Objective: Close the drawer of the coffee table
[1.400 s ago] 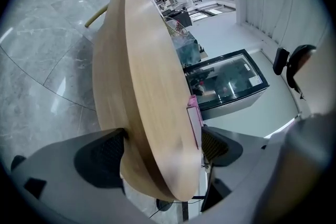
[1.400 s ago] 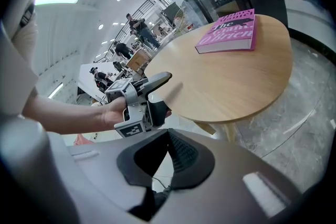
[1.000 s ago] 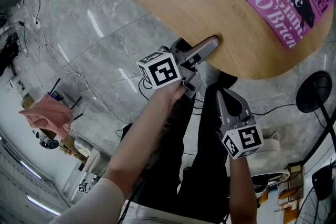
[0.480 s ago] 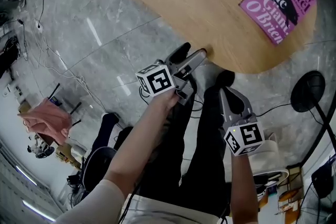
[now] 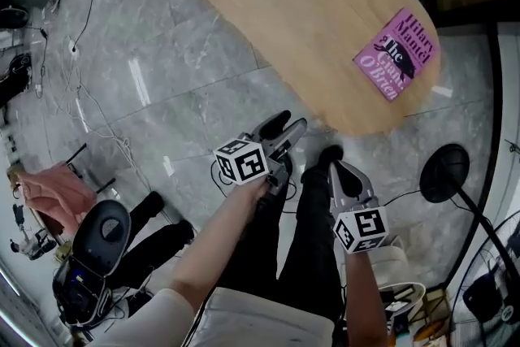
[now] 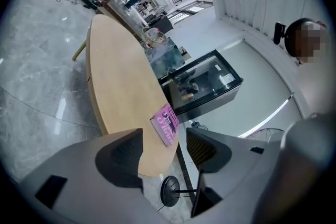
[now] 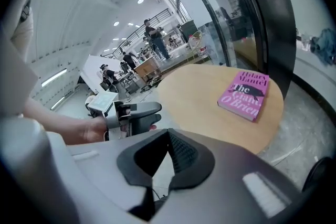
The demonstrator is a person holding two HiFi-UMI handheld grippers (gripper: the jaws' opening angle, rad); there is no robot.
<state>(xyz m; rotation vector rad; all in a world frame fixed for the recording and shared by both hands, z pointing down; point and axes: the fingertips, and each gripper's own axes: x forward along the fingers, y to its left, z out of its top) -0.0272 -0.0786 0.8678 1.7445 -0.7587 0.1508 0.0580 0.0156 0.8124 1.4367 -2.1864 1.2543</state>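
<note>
Two grippers hang side by side over the floor, both short of the one oval coffee table [image 5: 309, 20] ahead of them. Its drawer can't be made out in any view. The left gripper [image 5: 286, 126] has its jaws part-way apart and closing, with nothing between them. The right gripper [image 5: 335, 166] has its jaws together, empty. One pink book [image 5: 396, 54] lies on the table's near end, beyond the right gripper's tips.
</note>
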